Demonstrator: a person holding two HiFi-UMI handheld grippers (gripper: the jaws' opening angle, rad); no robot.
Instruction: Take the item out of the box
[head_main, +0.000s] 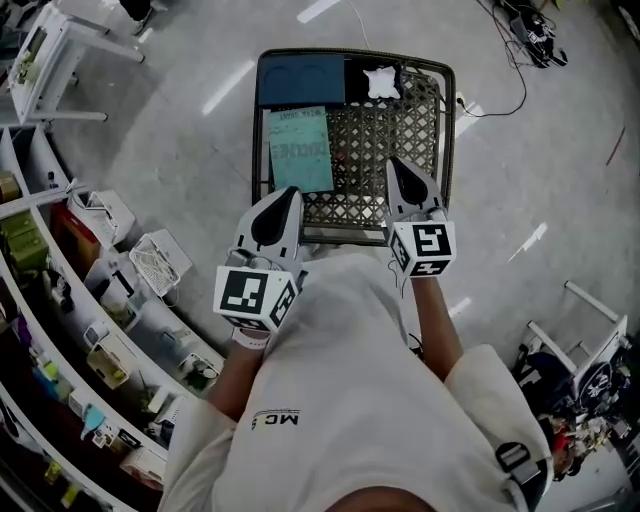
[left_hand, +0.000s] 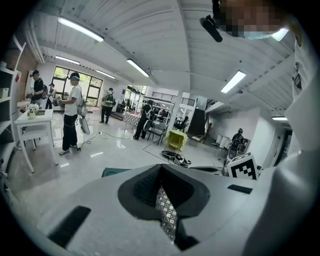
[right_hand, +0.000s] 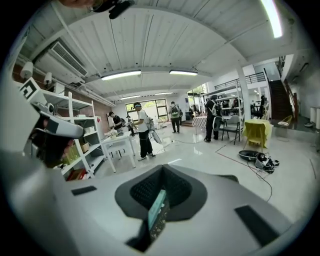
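Note:
A wire-mesh cart basket (head_main: 385, 140) stands in front of me in the head view. In it lie a flat teal box (head_main: 300, 148) on the left, a dark blue item (head_main: 300, 80) at the far left and a small white item (head_main: 382, 82) at the far edge. My left gripper (head_main: 290, 192) hovers over the basket's near left part, jaws shut and empty. My right gripper (head_main: 395, 163) is over the near right part, also shut on nothing. Through the slit between the right jaws (right_hand: 162, 170) a sliver of the teal box (right_hand: 156, 207) shows. The left gripper (left_hand: 161, 170) sees only mesh (left_hand: 165, 210).
Shelves with goods (head_main: 40, 300) and white baskets (head_main: 155, 262) run along my left. A white table (head_main: 50, 50) stands at the far left, and cables (head_main: 520, 40) lie on the floor at the far right. Several people (left_hand: 72, 115) stand across the room.

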